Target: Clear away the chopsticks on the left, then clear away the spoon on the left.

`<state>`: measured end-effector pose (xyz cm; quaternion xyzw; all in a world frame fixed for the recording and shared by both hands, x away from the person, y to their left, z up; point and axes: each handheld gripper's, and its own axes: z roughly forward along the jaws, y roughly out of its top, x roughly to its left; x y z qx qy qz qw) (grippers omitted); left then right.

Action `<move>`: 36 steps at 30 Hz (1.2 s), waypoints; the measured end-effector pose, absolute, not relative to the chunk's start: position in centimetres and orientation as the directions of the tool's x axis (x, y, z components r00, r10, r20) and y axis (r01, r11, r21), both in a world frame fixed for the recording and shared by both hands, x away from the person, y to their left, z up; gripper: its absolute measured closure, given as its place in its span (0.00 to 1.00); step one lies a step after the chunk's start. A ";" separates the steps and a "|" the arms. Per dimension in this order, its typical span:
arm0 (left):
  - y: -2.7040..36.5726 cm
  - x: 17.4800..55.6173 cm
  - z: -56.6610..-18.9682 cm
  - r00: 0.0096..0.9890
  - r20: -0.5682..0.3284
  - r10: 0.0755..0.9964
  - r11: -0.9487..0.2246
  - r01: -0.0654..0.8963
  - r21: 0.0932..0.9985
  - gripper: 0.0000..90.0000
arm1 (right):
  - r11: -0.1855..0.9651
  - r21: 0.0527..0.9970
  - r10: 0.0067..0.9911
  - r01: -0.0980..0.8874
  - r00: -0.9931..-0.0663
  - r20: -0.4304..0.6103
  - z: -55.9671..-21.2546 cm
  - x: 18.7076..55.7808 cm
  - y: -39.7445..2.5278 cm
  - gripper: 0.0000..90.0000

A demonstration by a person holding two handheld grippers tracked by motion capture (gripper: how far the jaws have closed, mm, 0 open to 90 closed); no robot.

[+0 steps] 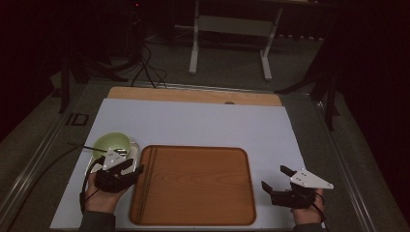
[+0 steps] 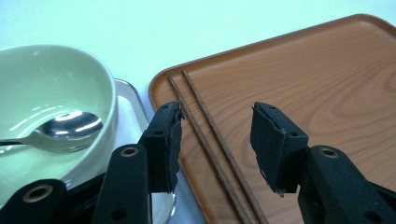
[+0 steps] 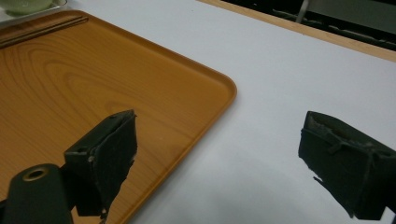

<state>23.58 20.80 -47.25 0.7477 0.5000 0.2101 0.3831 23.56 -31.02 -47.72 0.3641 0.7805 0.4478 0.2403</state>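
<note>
A wooden tray (image 1: 203, 188) lies on the white mat in front of me. Two dark chopsticks (image 1: 145, 183) rest side by side along its left edge. My left gripper (image 1: 135, 167) stands open at that edge; in the left gripper view the chopsticks (image 2: 205, 128) run between the spread jaws of the left gripper (image 2: 217, 137), with nothing held. A pale green bowl (image 1: 112, 144) holding a metal spoon (image 2: 70, 127) sits on a small steel tray (image 2: 130, 100) just left of the wooden tray (image 2: 308, 79). My right gripper (image 1: 274, 177) is open over the mat right of the tray.
The white mat (image 1: 203, 123) covers most of the tabletop, with bare room behind the tray and to its right (image 3: 299, 70). A wooden strip (image 1: 193, 94) edges the far side. Cables and a table frame (image 1: 232, 38) stand on the dark floor beyond.
</note>
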 end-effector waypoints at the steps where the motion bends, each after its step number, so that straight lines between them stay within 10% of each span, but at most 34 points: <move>1: 21.1 23.6 -47.2 0.408 -0.068 0.911 -0.203 0.584 0.786 0.59 | 0.334 0.874 0.784 0.353 -0.619 -0.049 -47.7 23.6 -31.0 0.12; 36: 27.2 23.0 -45.5 0.265 -0.103 0.959 -0.070 0.571 0.818 0.54 | 0.333 0.875 0.786 0.352 -0.616 -0.051 -47.7 23.5 -31.1 0.12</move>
